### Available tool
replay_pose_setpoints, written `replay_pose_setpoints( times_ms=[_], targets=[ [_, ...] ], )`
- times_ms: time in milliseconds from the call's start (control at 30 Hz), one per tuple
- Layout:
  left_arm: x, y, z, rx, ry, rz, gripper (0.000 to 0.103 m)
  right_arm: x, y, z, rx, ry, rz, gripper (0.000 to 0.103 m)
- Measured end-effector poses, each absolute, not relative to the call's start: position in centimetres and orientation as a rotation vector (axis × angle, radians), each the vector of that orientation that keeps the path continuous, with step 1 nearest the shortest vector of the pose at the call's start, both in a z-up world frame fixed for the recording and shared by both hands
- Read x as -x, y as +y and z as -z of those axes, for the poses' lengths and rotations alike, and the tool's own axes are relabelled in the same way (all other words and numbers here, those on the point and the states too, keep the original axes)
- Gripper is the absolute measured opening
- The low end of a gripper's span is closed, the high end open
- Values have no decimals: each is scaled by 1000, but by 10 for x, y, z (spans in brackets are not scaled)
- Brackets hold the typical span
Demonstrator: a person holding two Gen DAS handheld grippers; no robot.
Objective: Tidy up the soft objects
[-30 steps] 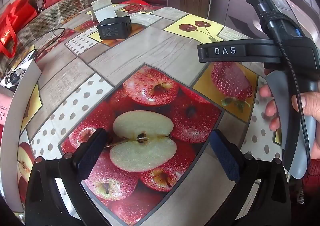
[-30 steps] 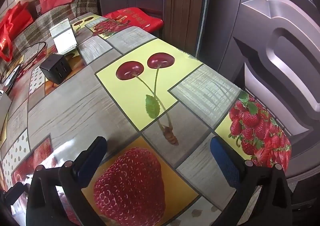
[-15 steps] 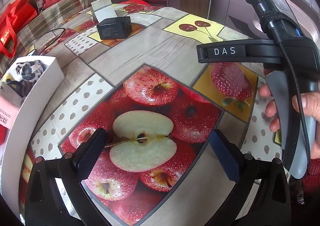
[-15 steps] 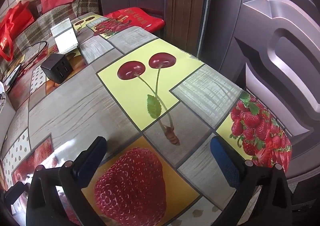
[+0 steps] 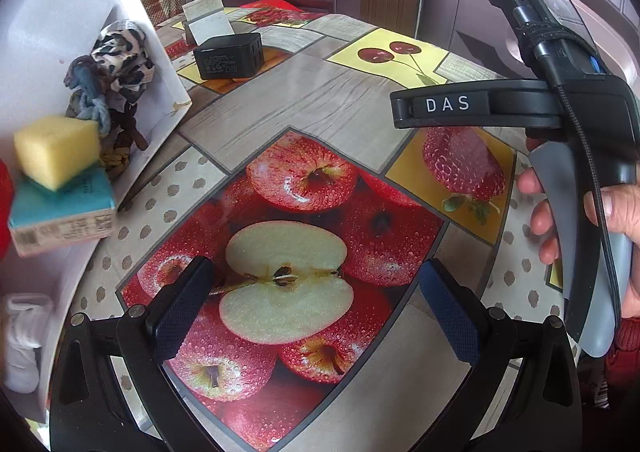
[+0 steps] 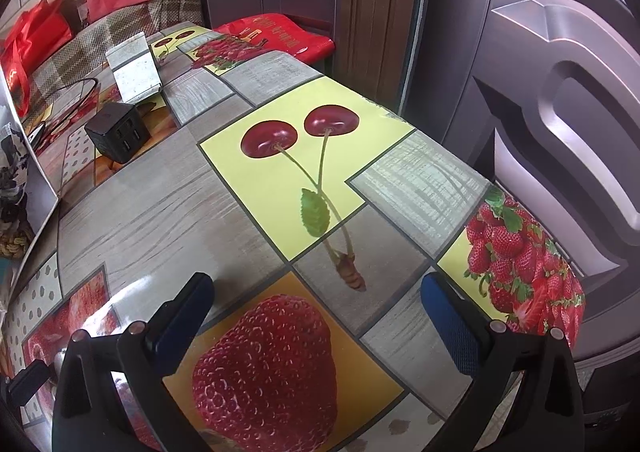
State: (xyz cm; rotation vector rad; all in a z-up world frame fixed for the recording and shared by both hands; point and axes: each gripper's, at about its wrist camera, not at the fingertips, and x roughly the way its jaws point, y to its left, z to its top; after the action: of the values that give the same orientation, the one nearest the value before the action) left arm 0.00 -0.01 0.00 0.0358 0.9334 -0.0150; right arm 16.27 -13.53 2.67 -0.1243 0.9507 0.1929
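Left wrist view: your left gripper [image 5: 316, 302] hangs over the sliced-apple print of the fruit-patterned oilcloth table [image 5: 304, 92], fingers spread wide with nothing between them. At the left edge a white tilted box [image 5: 60, 12] spills soft things: a yellow sponge block [image 5: 56, 150] resting on a teal rectangular pack [image 5: 60, 208], with a black-and-white patterned cloth bundle [image 5: 122, 52] and a blue-grey knotted yarn tangle [image 5: 90, 96] just above; a brown braided cord [image 5: 116, 156] lies beside the sponge. Half a second ago that box sat low and upright at the table's edge; now it has swung up and tipped, its contents much closer. A black charger cube [image 5: 230, 56] sits farther back. Your right hand [image 5: 600, 220] grips the other handle.

Right wrist view: your right gripper [image 6: 318, 322] hovers over the strawberry print, fingers apart and unloaded. The box wall now intrudes at far left [image 6: 24, 156].
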Motion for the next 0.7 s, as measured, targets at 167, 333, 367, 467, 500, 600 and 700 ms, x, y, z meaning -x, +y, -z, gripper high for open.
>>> replay_pose_setpoints(
  times_ms=[167,333,367,467,500,600,700],
  targets=[
    [0,0,0,-36,933,15,102,-163,-134,-26,127,950,-195,103],
    [0,0,0,-36,933,15,102,-163,-134,-26,128,951,-195,103],
    [0,0,0,-36,933,15,102,-163,-134,-26,128,950,-195,103],
    [0,0,0,-36,933,15,102,-162,-134,-26,128,950,-196,103],
    [0,0,0,-36,933,15,102,-162,-133,-26,128,950,-196,103],
    [0,0,0,-36,933,15,102,-162,-133,-26,128,950,-196,103],
    [0,0,0,-36,933,15,102,-162,-133,-26,128,950,-196,103]
  ],
)
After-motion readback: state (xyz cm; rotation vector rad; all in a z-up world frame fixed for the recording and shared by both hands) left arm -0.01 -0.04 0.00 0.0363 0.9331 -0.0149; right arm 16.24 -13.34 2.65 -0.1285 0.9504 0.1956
